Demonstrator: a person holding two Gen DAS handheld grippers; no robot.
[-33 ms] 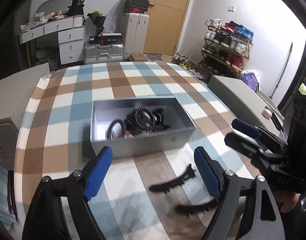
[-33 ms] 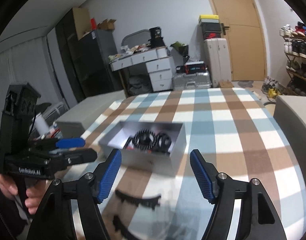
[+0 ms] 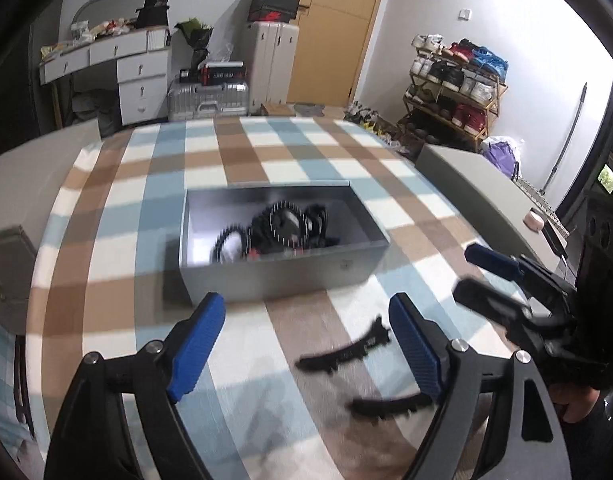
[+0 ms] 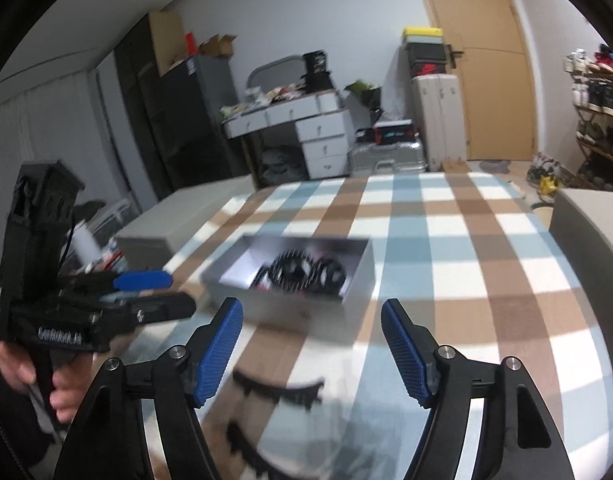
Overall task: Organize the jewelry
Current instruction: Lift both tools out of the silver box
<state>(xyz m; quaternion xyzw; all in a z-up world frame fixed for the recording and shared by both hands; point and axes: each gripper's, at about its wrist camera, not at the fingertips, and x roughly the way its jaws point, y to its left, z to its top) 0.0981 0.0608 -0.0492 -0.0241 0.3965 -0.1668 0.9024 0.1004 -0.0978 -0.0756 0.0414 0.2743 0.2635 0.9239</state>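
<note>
**A:** Checked blue-and-brown tablecloth (image 3: 118, 216) all over, bedroom clutter behind it. Going near to far in the left wrist view: the left gripper (image 3: 306, 344) is held low over the cloth, jaws opening and already wide, nothing caught between them. Same for the right gripper (image 4: 311, 348) in its own view, jaws opening, gap empty.

**B:** And the jewelry?

**A:** Two black toothed hair clips are left out on the cloth. The nearer clip (image 3: 390, 404) is seen at about 5 o'clock in the left view, the farther clip (image 3: 346, 350) just beyond it at about 4 o'clock, beside the right-hand pad. Past them, toward 12 o'clock, the grey box (image 3: 282, 280) is parked with dark beaded bracelets (image 3: 284, 224) piled inside.

**B:** Which way are the clips lying?

**A:** Both flat, each curved. In the left view the long axes are run roughly 8 to 2 o'clock, rising to the right; whichever way the teeth are turned can't be made out through the blur. Crosswise is how they're seen from the right gripper.

**B:** What could be botched?

**A:** My guess: a thin flat clip could be skidded across the cloth if pinched along its length rather than across. Cloth could get bunched up too. And with both grippers crowded together, they could be knocked into each other.
</note>
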